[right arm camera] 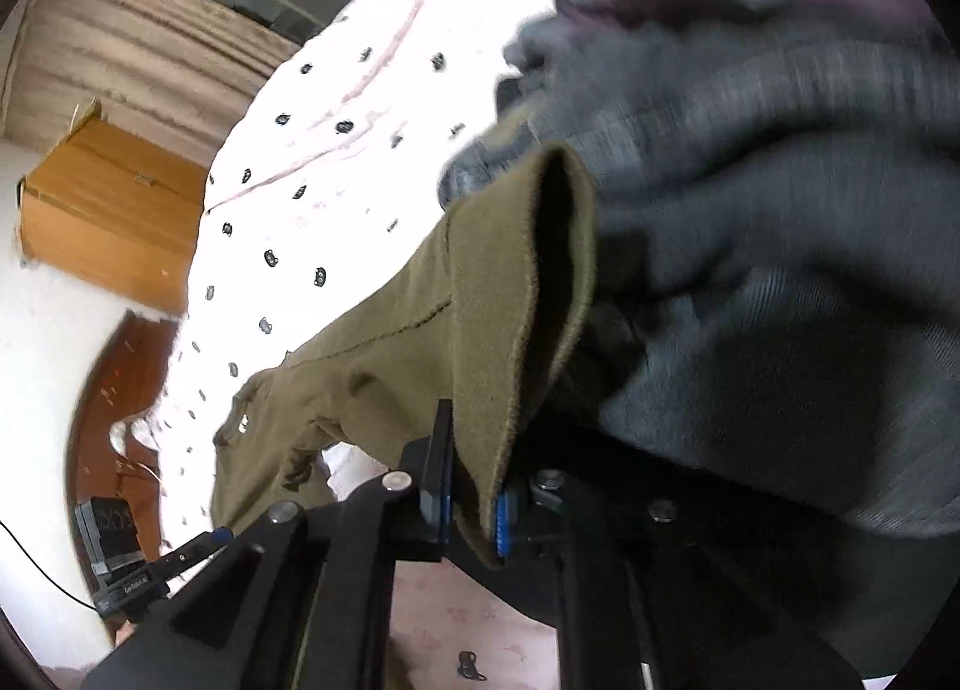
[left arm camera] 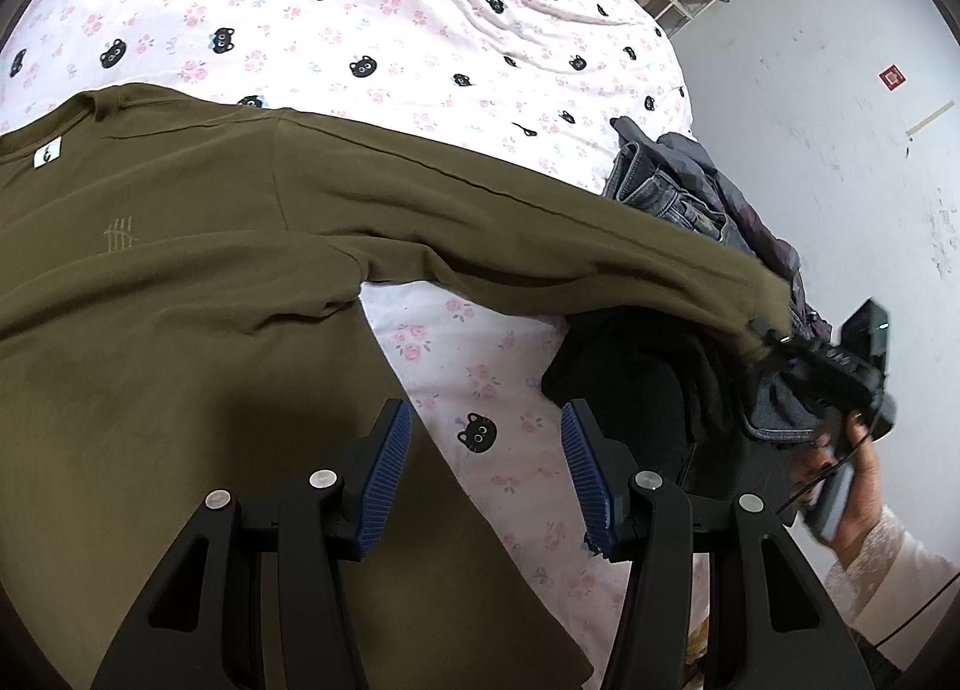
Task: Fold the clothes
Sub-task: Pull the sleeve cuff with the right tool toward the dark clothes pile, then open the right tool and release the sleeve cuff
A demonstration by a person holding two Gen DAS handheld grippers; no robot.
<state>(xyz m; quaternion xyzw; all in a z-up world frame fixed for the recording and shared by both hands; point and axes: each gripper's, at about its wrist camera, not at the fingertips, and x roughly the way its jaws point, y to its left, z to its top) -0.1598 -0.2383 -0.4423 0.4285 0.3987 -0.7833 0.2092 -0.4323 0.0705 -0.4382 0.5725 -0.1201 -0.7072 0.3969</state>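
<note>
An olive-green long-sleeved top [left arm camera: 180,270] lies spread over the bed sheet [left arm camera: 372,6], a pale pink one printed with little black cat faces and roses. The body of the top fills the left of the left wrist view, its neck label showing white at the far left, and one sleeve [left arm camera: 540,234] stretches out to the right — pulled taut and lifted off the sheet.

The right gripper [right arm camera: 474,516] has that sleeve by the cuff [right arm camera: 528,294]: its blue pads are pinched together on the cuff's edge, and the cuff's mouth gapes open just beyond them. From the left wrist view the same gripper shows at the far right end of the sleeve, with the person's hand [left arm camera: 852,480] and a pale lacy cuff of their own clothing behind it.

The left gripper [left arm camera: 486,474] hovers near the lower side edge of the top, its jaws standing apart with nothing between them — one blue pad [left arm camera: 390,468] sits over the olive fabric, the other over bare sheet.

Just beyond the held cuff lies a heap of other clothes [left arm camera: 690,192]: blue denim, a grey piece, something purplish. A black garment [left arm camera: 624,390] lies on the sheet under the raised sleeve. In the right wrist view that heap is close and blurred.

Off the bed, a cardboard box [right arm camera: 114,204] sits on the floor to the left in the right wrist view, with beige curtains [right arm camera: 150,60] behind it.
</note>
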